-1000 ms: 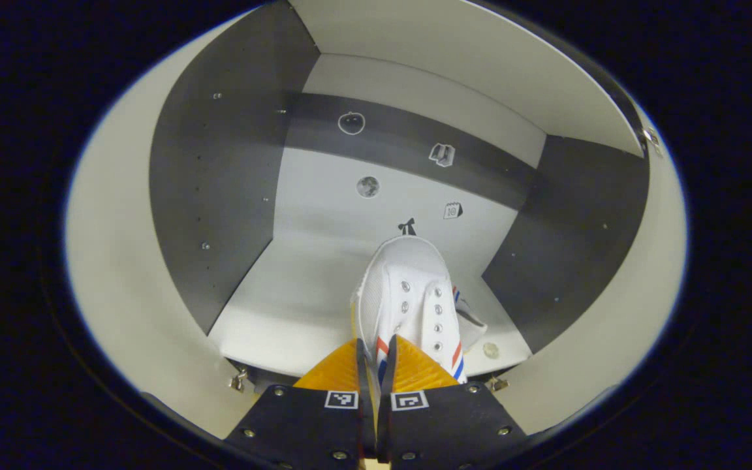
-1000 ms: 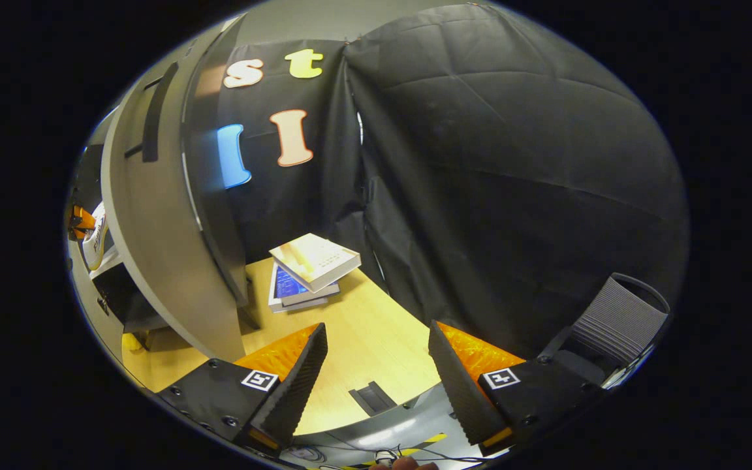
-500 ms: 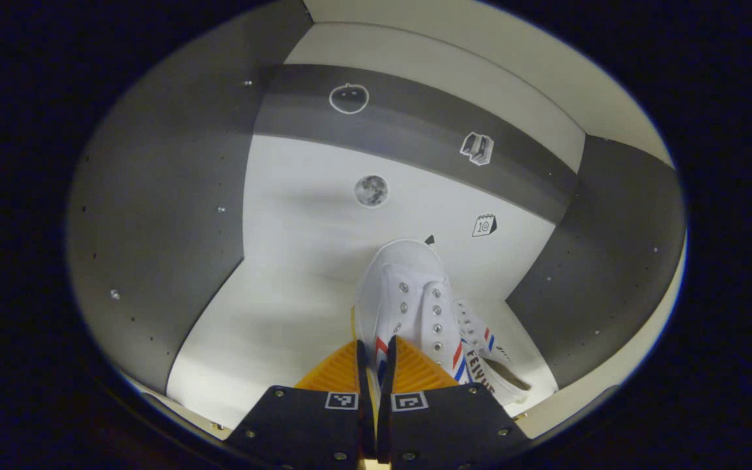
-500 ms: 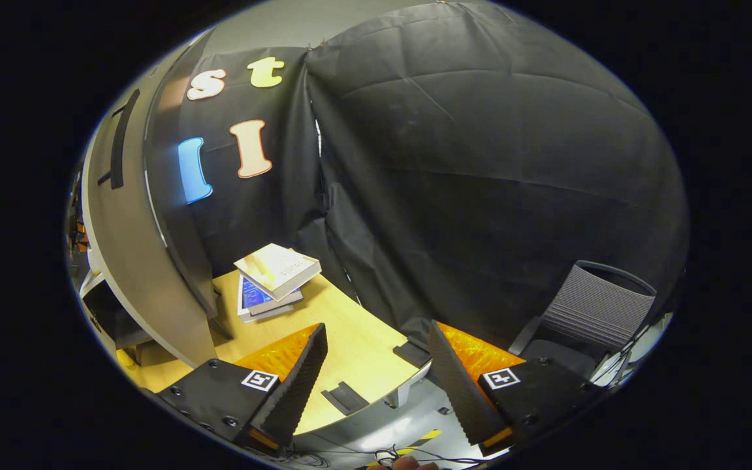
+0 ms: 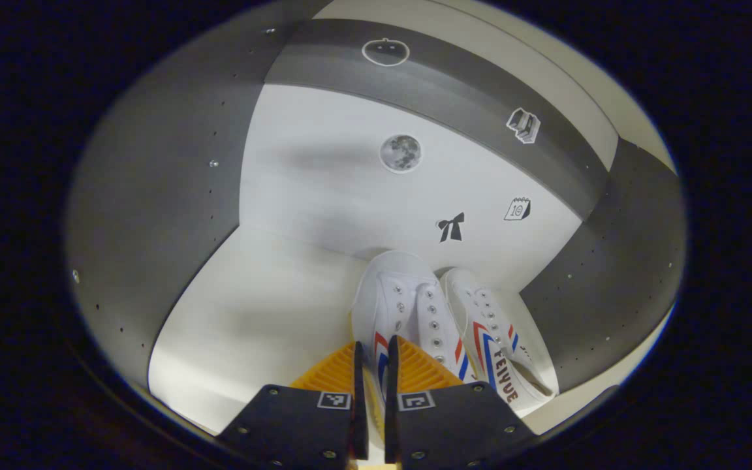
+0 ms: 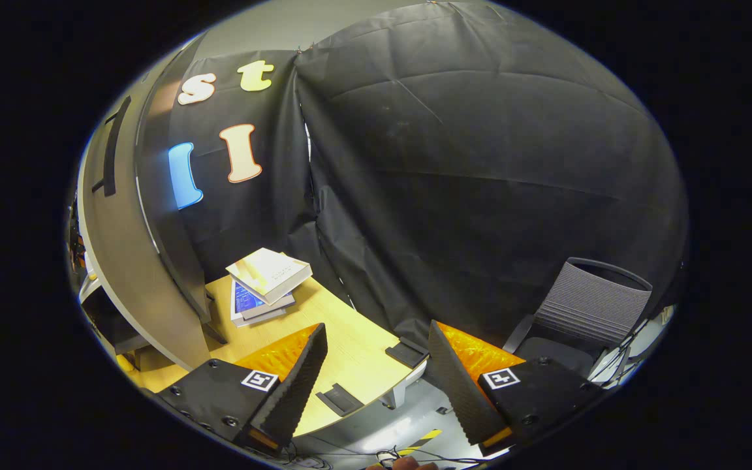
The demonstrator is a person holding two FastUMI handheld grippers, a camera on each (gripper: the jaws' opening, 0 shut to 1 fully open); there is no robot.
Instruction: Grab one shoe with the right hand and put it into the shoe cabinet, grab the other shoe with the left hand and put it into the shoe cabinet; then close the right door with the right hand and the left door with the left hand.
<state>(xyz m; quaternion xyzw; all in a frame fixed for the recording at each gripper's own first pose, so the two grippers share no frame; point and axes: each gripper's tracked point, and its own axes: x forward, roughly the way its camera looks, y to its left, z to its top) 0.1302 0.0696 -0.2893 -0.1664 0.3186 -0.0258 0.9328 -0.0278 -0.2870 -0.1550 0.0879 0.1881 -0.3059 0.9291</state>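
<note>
In the left gripper view I look into the shoe cabinet [image 5: 173, 196], grey side walls and a pale shelf. My left gripper [image 5: 376, 372] is shut on the heel edge of a white shoe [image 5: 402, 307] with red and blue stripes, toe toward the back wall. A matching second shoe [image 5: 497, 346] lies on the shelf right beside it, on its right. In the right gripper view my right gripper [image 6: 376, 372] is open and holds nothing, hanging over the edge of a wooden table [image 6: 356, 346]. The cabinet's open right door [image 6: 134, 261] stands at the left.
Small stickers dot the cabinet's back wall [image 5: 324, 170]. A stack of books [image 6: 265, 281] lies on the wooden table behind the door. A grey chair [image 6: 585, 307] stands at the right against the black cloth wall. Cables lie on the floor below.
My left gripper has carried the shoe deeper into the cabinet, down beside the second shoe. The right gripper view has swung slightly right, away from the cabinet.
</note>
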